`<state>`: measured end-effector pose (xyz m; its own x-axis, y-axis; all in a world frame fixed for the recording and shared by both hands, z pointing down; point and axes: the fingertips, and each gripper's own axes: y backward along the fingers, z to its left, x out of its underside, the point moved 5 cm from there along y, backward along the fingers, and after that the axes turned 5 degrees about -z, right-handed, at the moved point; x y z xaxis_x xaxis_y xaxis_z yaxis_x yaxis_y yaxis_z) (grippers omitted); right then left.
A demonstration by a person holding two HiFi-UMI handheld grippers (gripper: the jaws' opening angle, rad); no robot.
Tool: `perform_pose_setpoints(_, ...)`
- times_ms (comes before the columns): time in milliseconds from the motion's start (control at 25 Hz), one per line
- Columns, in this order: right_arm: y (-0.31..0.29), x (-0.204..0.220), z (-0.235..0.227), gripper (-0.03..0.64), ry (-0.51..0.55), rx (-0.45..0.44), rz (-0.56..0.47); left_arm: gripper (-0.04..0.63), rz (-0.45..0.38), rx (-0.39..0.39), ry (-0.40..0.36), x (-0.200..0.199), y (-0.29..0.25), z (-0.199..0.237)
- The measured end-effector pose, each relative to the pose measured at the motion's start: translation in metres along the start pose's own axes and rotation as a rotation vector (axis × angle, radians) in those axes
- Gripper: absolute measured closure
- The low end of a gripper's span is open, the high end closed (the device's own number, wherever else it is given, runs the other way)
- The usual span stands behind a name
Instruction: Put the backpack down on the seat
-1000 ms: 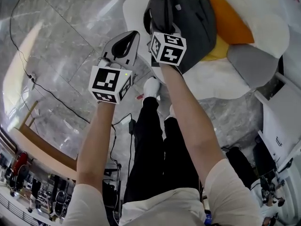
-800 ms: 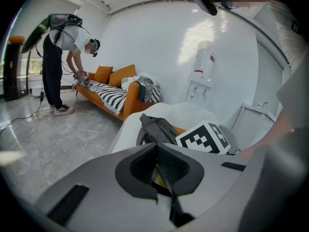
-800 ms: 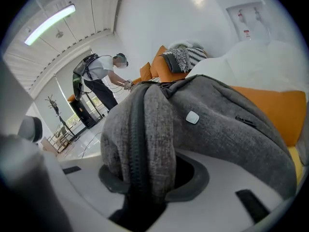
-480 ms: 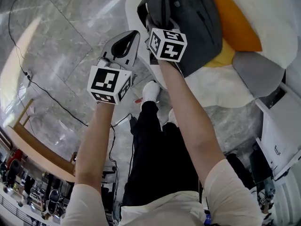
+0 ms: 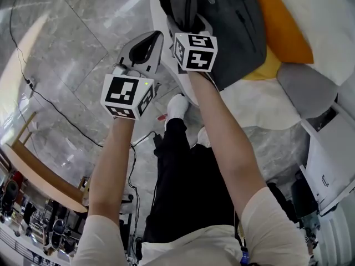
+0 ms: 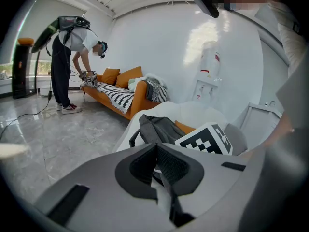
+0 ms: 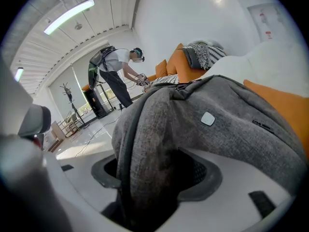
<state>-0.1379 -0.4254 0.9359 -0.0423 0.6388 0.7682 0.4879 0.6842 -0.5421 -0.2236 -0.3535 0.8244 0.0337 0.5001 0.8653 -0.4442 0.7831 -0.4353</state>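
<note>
- One backpack lay on one seat.
- Right gripper: jaws had just been spreading, backpack fabric loose between them.
- Left gripper: jaws pressed together, empty.

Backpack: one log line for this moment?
backpack: on white seat | right gripper: jaws just opening, backpack fabric between | left gripper: shut, empty

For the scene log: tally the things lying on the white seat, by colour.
Grey: 2, backpack and grey cushion
Orange: 1, orange cushion
Yellow: 1, yellow cushion, partly hidden
Total: 4
</note>
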Motion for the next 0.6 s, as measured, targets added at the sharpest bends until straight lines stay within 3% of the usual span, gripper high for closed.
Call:
perform_pose_setpoints(280, 0.004, 0.002, 0.007, 0.295, 0.080, -0.061, 0.020, 0.578, 0.003, 0.008, 0.010, 0.003, 0.003, -0.010)
perform_pose_setpoints(600, 0.015, -0.002, 0.015, 0.264, 0.074, -0.108, 0.039, 0.578, -0.004, 0.001, 0.009, -0.002, 0.014, -0.007)
